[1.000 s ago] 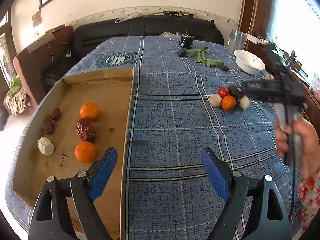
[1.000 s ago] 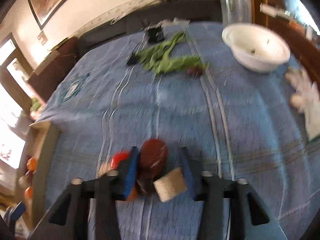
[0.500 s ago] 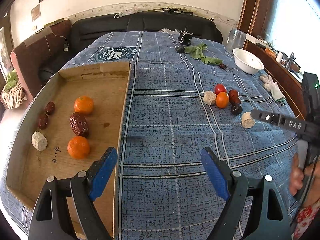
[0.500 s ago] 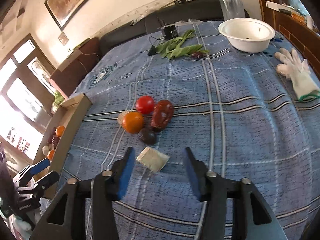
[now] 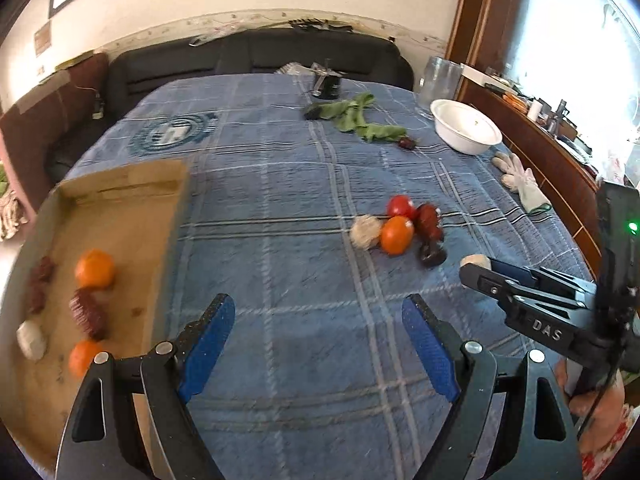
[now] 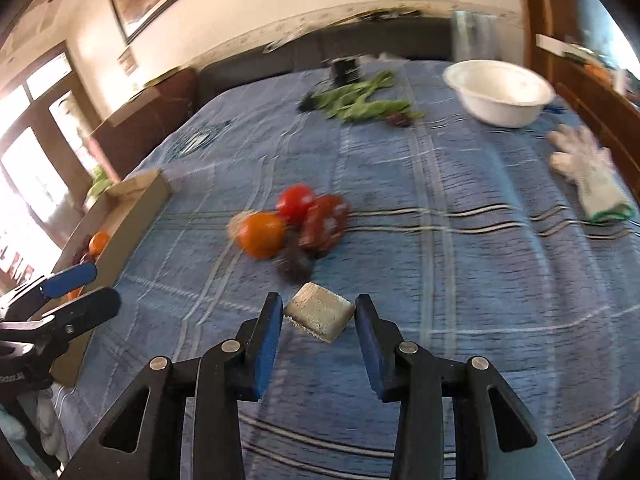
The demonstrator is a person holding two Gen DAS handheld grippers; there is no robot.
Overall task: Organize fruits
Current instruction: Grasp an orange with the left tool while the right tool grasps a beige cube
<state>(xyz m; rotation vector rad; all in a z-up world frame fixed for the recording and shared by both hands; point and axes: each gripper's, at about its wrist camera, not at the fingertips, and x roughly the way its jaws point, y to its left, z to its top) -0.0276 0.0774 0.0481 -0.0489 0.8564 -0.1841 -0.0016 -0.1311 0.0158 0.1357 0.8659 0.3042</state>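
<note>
On the blue checked cloth (image 6: 460, 240) of the worktop, a pale block (image 6: 319, 317) lies between the blue pads of the right hand-held gripper (image 6: 318, 322); the pads stand on either side of it with narrow gaps showing, so the jaws are open and not clamped; in the left wrist view only a rounded end of that block (image 5: 476, 261) shows past the gripper's tip. Just beyond the block sits a small heap of fruit, blurred in both views: a dark plum (image 6: 295, 263) nearest, an orange (image 6: 262, 234) to its left, a red tomato (image 6: 295, 201) behind, a reddish-brown date (image 6: 325, 222) to the right, and a pale fuzzy lump (image 5: 366, 233) touching the orange on its far left side. The left hand-held gripper (image 5: 320, 344) hangs over bare cloth with its jaws wide apart and holds nothing; beside it to the left lies a shallow cardboard tray (image 5: 132, 196); inside the tray are two oranges (image 5: 95, 269), a large date (image 5: 89, 316), smaller dark fruits (image 5: 40, 284) and a pale block (image 5: 31, 340). Farther back on the cloth lie green leaves (image 6: 356, 100), a white bowl (image 6: 500, 92) and a white glove (image 6: 588, 176).
</note>
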